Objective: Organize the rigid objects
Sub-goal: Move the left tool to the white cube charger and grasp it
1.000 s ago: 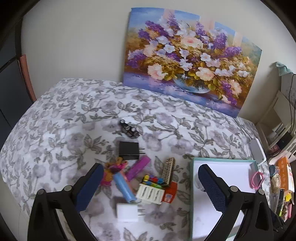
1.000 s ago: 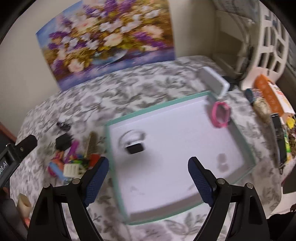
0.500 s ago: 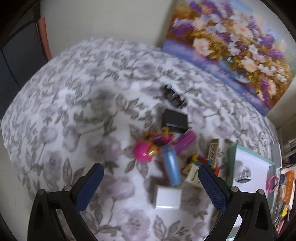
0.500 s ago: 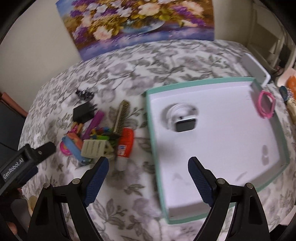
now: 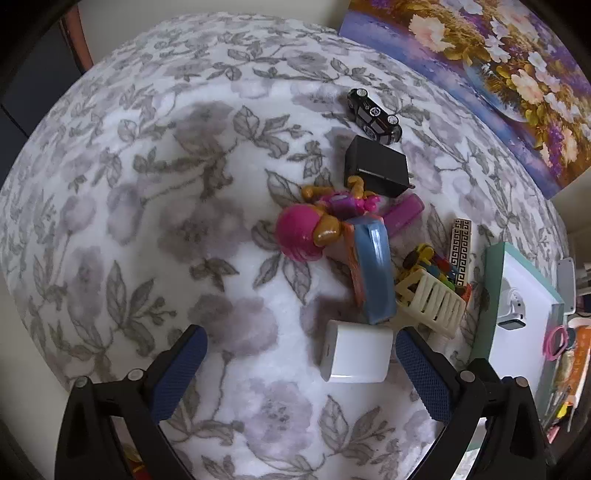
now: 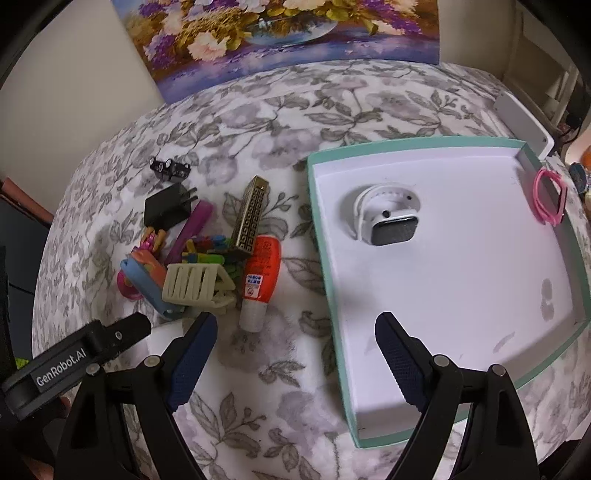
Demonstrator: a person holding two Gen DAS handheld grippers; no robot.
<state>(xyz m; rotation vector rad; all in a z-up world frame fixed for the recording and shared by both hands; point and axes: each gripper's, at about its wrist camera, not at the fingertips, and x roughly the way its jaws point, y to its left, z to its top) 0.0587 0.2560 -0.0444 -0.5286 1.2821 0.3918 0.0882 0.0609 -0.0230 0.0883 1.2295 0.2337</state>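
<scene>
A pile of small objects lies on the flowered cloth: a pink-haired doll (image 5: 306, 232), a blue case (image 5: 373, 269), a black charger (image 5: 376, 170), a toy car (image 5: 373, 116), a cream rack (image 5: 432, 299) and an orange glue bottle (image 6: 260, 277). A white charger cube (image 5: 356, 350) lies between the fingers of my open left gripper (image 5: 299, 362), close to the right finger. A teal-rimmed white tray (image 6: 317, 206) holds a white smartwatch (image 6: 388, 218) and a pink ring (image 6: 550, 199). My right gripper (image 6: 295, 325) hangs open and empty over the cloth by the tray's near left corner.
A flower painting (image 6: 280, 33) leans on the wall behind the table. A white flat device (image 6: 521, 114) lies past the tray's far corner. Shelves and clutter (image 5: 569, 362) crowd the right side. The left gripper's body (image 6: 74, 358) shows at the right wrist view's lower left.
My left gripper has tipped down and come close to the pile, so the white charger now lies between its fingers. The right gripper has drawn back from over the tray towards the pile.
</scene>
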